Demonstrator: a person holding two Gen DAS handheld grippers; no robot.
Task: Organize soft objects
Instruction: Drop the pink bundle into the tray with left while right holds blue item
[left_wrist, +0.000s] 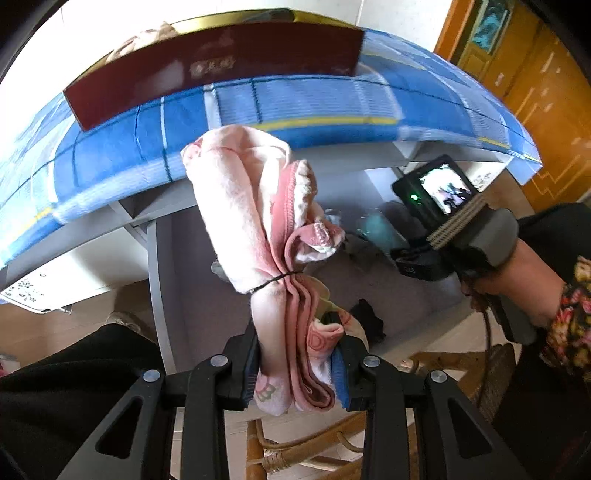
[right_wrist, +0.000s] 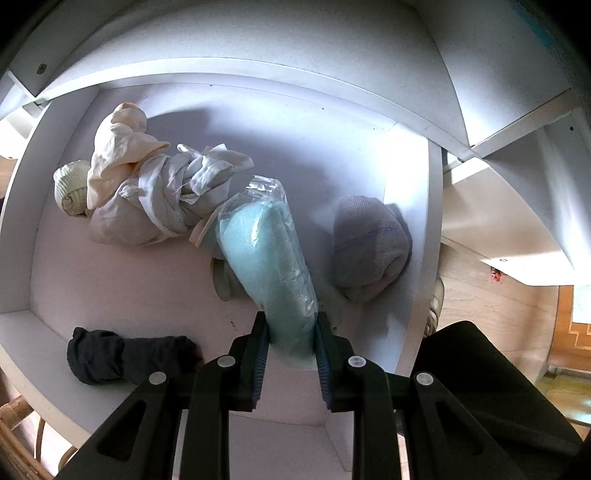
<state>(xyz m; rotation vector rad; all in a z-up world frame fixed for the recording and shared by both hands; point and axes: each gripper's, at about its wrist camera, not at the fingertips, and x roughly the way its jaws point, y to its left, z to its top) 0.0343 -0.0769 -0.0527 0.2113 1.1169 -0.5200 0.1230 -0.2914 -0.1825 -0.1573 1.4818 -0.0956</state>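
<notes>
Left wrist view shows the left gripper (left_wrist: 297, 363) clenched on a pink towel bundle (left_wrist: 266, 236), bound at its waist by a thin black band (left_wrist: 275, 282) and held in the air before the white shelf (left_wrist: 177, 258). It looks light and floppy, so gripping near the band should stop it unfolding. In the right wrist view, the right gripper (right_wrist: 291, 363) clamps a bagged pale-blue cloth roll (right_wrist: 267, 258) inside the shelf compartment (right_wrist: 110, 280), between a tied white cloth bundle (right_wrist: 159, 199) and a grey knit roll (right_wrist: 369, 243). Its plastic wrap (right_wrist: 264, 190) probably slides; squeezing the cloth itself seems safest.
</notes>
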